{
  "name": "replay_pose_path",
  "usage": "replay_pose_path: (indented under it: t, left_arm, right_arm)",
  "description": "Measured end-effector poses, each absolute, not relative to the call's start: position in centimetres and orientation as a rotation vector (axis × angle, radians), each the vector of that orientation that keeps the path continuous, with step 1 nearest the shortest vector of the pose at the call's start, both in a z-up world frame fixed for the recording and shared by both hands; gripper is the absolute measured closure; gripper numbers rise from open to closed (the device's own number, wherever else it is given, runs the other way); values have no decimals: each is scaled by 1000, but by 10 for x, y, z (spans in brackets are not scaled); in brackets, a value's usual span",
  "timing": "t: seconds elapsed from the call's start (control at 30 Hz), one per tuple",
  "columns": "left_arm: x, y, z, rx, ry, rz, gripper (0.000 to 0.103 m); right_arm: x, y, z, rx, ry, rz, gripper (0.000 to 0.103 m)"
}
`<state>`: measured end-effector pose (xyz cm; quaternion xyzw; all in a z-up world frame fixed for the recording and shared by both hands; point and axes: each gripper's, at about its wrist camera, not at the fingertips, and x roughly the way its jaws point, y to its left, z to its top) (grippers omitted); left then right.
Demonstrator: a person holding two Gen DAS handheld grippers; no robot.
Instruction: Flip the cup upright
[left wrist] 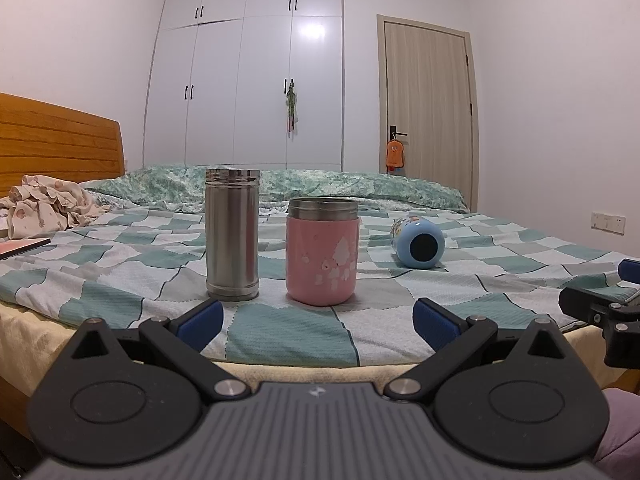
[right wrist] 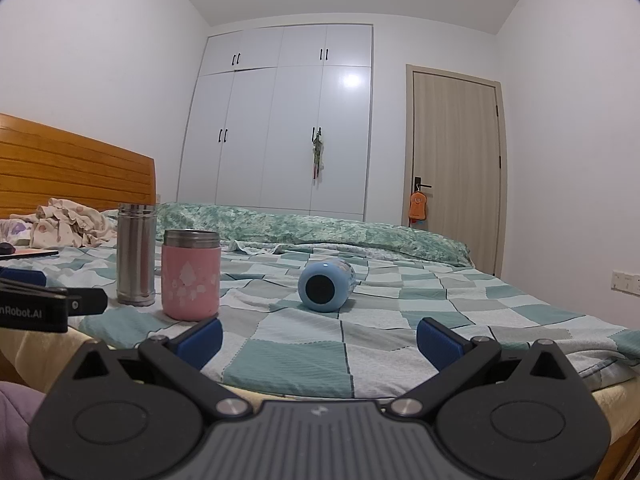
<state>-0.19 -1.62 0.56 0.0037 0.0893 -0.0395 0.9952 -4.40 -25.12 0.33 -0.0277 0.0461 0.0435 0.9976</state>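
The light-blue cylindrical cup with a printed pattern near its far end (right wrist: 326, 286) lay on its side on the teal-and-white checked bedspread (right wrist: 304, 356), its round dark-centred end turned toward the cameras. Its long axis therefore ran roughly away from the viewer, angled a little to the right in both views. In the right wrist view it sat just right of frame centre, almost straight ahead of the right gripper (right wrist: 319, 340), whose blue-padded fingers (right wrist: 200, 338) stood wide apart and held nothing.

In the left wrist view the same cup (left wrist: 418, 242) lay in the right-of-centre part of the frame, well off the line of the left gripper (left wrist: 318, 320), which was likewise spread wide and empty. What stood straight ahead of that gripper was a pink squat steel-rimmed jar (left wrist: 322, 252), upright, with a tall brushed-steel cylindrical flask (left wrist: 232, 236) just beside it to the left, also upright.

By this reckoning the right gripper was the nearer and better aligned of the two. Since the cup pointed end-on at it, a grasp across the cup's round body seemed the natural approach, followed by a tilt to raise it onto its base; which end was the mouth could not be told for certain.
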Motion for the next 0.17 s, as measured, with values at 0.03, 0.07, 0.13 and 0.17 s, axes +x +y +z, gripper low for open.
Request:
replay_pose_path:
  t: [0.03,0.07,0.13,0.17]
  left_arm:
    - [-2,-16,6,8,177,-79,0]
    - [-3,-17,6,11,175,-78,0]
    - [-3,-17,6,11,172,-80,0]
    - [-3,-17,6,12,173,-80,0]
  right_arm:
    - [-44,-251,3,-56,92,87,0]
    - [-44,-251,3,-56,92,87,0]
    - [-44,-251,3,-55,93,87,0]
    - [-44,-251,3,-55,93,87,0]
